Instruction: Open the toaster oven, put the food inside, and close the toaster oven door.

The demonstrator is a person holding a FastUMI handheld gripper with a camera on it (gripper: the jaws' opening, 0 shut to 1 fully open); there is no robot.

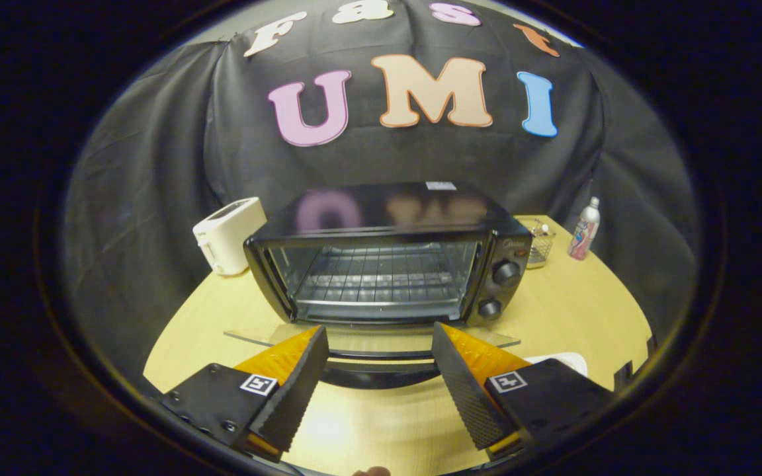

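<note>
The gripper (379,337) hangs low over a pale wooden table (573,317) with its two fingers spread wide apart and nothing between them; it is released, grasping no object. Bare tabletop lies under and between the fingers.

Just ahead of the fingertips, and partly passing between them, lies the toaster oven door (368,340), dropped fully open so that its glass pane lies flat, almost level with the table. Its dark handle (381,371) curves along the nearest edge, between the two fingers and a little short of their tips. The door's long axis runs crosswise, left to right across the gripper's line of sight.

Directly beyond the door stands the toaster oven (387,254), its long axis also crosswise and its open mouth facing straight back at the gripper. A wire rack (381,277) spans the cavity, with open room above it. Two knobs (505,272) sit one above the other on the panel at the right of the mouth.

A pale rounded thing (569,360) peeks out just past the right finger; what it is I cannot tell. Open tabletop stretches to the right of the oven. Farther back on that side sit a small wire basket (540,241) and a spray bottle (585,229). Left of the oven, near the table's far edge, stands a white toaster (229,235). The booth's dark cloth wall (156,172) closes in behind.
</note>
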